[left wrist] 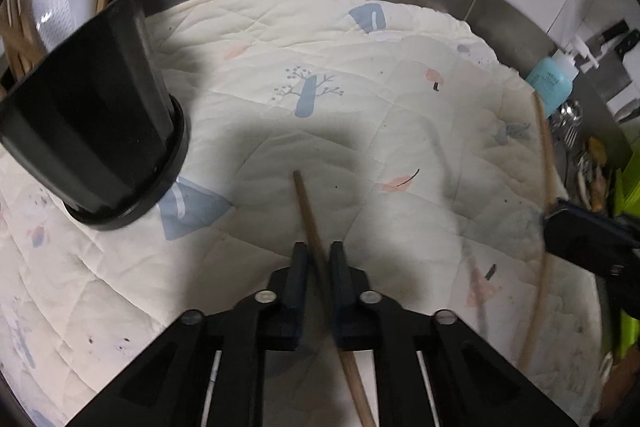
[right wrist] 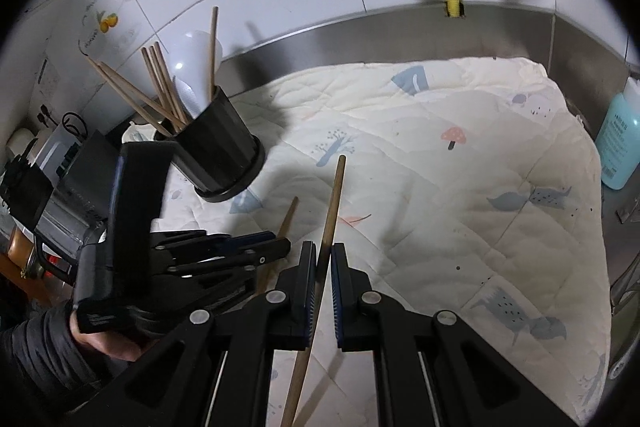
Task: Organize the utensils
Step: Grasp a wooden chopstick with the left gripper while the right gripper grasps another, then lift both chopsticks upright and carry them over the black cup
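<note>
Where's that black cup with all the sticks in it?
In the right wrist view the black cup stands at the left on the quilted cloth, before the steel back wall, just beyond the left gripper.

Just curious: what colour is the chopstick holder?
Black chopstick holder, glossy plastic; clearest in the right wrist view.

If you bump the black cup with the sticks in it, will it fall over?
Probably not from a soft bump: the black cup has a wider foot ring. It looks light, though, and the chopsticks lean out to one side above the rim, so a hard knock could tip it. The quilted cloth underneath is soft, too.
</note>
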`<state>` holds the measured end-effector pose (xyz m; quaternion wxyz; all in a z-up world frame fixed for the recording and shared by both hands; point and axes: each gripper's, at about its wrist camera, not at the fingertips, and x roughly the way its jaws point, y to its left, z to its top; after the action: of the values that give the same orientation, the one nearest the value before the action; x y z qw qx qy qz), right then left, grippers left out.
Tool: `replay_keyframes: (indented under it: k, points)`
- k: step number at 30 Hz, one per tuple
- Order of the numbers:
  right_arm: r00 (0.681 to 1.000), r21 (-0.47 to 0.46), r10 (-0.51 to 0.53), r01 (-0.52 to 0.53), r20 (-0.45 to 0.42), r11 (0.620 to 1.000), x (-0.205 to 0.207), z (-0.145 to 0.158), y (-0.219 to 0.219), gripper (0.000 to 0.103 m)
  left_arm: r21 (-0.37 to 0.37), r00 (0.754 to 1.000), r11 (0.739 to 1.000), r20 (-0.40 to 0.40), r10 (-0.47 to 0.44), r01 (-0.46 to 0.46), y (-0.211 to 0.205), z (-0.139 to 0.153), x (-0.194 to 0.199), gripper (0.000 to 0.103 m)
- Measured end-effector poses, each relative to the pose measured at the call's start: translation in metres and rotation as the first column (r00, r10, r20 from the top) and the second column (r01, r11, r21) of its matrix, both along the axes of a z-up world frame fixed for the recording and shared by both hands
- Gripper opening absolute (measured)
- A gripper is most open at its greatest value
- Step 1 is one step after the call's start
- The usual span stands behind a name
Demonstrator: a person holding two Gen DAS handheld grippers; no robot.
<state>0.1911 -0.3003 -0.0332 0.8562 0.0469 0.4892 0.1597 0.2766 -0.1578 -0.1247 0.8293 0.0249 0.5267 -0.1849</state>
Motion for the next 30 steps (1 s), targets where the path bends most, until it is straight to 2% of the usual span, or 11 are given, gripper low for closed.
replay_keyframes:
  k: [4, 8, 17, 25, 30]
  points:
    - [1.000, 0.004, 0.007, -0.007, 0.022, 1.000, -0.007, 0.010, 0.001, 0.010, -0.001, 1.000, 1.000, 0.019, 0.002, -0.002, 0.001, 0.001, -0.003, 0.008]
    - [0.998, -0.003, 0.017, -0.017, 0.057, 1.000, -0.013, 0.021, 0.003, 0.009, -0.046, 0.999, 0.999, 0.049, 0.013, -0.011, 0.008, 0.011, -0.010, 0.006]
    - [0.991, -0.003, 0.036, -0.035, 0.127, 0.999, -0.023, 0.045, 0.008, 0.009, -0.167, 0.982, 0.985, 0.175, 0.077, -0.047, 0.045, 0.069, -0.033, 0.006]
    - [0.977, 0.003, 0.061, -0.063, 0.202, 0.998, -0.026, 0.072, 0.019, 0.008, -0.255, 0.941, 0.963, 0.298, 0.163, -0.086, 0.089, 0.131, -0.056, 0.006]
    - [0.977, -0.006, 0.073, -0.073, 0.202, 0.997, -0.023, 0.070, 0.025, 0.008, -0.278, 0.917, 0.956, 0.348, 0.193, -0.096, 0.107, 0.158, -0.064, 0.006]
